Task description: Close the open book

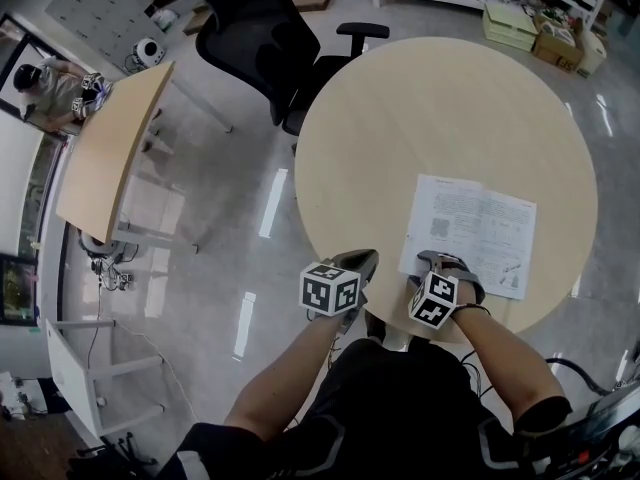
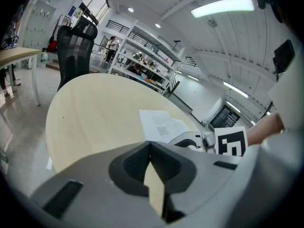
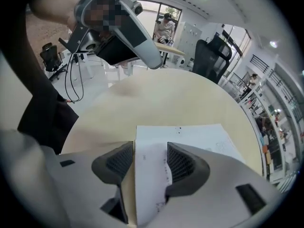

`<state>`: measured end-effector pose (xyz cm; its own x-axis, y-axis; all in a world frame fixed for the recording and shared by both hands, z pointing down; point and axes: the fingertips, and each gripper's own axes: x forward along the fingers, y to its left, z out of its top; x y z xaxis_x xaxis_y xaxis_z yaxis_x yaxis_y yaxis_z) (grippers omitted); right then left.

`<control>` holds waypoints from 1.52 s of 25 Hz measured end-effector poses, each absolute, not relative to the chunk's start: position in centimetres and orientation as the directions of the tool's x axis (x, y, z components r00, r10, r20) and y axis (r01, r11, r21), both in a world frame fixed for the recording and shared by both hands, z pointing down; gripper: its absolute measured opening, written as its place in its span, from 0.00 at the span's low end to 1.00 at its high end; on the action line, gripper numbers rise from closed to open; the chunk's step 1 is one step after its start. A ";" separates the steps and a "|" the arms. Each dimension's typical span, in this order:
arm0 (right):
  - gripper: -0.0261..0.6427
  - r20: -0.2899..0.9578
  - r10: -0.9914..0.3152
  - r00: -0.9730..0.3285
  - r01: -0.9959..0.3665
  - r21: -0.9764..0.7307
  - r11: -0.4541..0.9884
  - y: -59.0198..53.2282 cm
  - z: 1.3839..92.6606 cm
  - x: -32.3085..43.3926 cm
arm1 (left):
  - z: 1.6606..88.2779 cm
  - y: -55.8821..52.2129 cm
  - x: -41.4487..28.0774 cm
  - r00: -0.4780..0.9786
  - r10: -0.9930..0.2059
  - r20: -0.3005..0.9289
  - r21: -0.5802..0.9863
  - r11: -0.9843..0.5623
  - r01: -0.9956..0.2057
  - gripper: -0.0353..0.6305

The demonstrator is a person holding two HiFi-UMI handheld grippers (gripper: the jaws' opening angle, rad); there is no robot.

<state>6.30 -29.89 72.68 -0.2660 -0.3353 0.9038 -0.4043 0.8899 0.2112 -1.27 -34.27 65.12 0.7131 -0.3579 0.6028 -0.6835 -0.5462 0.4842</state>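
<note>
The open book lies flat on the round, pale wood-grain surface, toward the edge nearest me and on my right side. It is thin, and its two white pages spread into one wide rectangle covered with fine grey print and a small dark square block of print on the left page. My right tongs point steeply down at the book's near left corner. Their jaws stand wide apart, and the ribbed dark pads sit on either side of a strip of white page without pressing on it. The book's left edge runs just beside the left pad. My left tongs hover over the bare rim of the surface just to the left of the book. Their smooth grey jaws are closed with the tips together, and nothing is between them; only the tan top shows through the narrow wedge behind the tips. Each of the tongs carries a white cube with black square markers. Beyond the surface stands a black mesh-backed office chair on a glossy grey floor. Cardboard boxes sit at the far right, and I cannot tell what they hold.
</note>
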 end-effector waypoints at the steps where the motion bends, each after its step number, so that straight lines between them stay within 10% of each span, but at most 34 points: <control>1: 0.37 0.905 -0.334 -0.265 -0.384 0.219 0.897 -29.8 72.8 6.1 | 65.2 -34.2 -1.4 0.715 -0.357 0.602 0.485 -0.548 -0.682 0.03; 17: 0.07 0.863 -0.410 -0.294 -0.373 0.291 0.881 -30.3 71.2 5.9 | 65.0 -34.2 -0.1 0.734 -0.345 0.584 0.492 -0.569 -0.659 0.03; 38: 0.04 0.617 -0.745 -0.254 -0.788 0.315 0.529 -28.6 61.1 15.5 | 64.0 -35.9 7.0 0.788 -0.231 0.570 0.484 -0.680 -0.550 0.03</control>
<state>15.47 -28.65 61.13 -0.2538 -0.7449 0.6170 -0.7881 0.5291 0.3146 6.98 -35.88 64.01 0.7882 -0.2309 0.5704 -0.5499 -0.6804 0.4844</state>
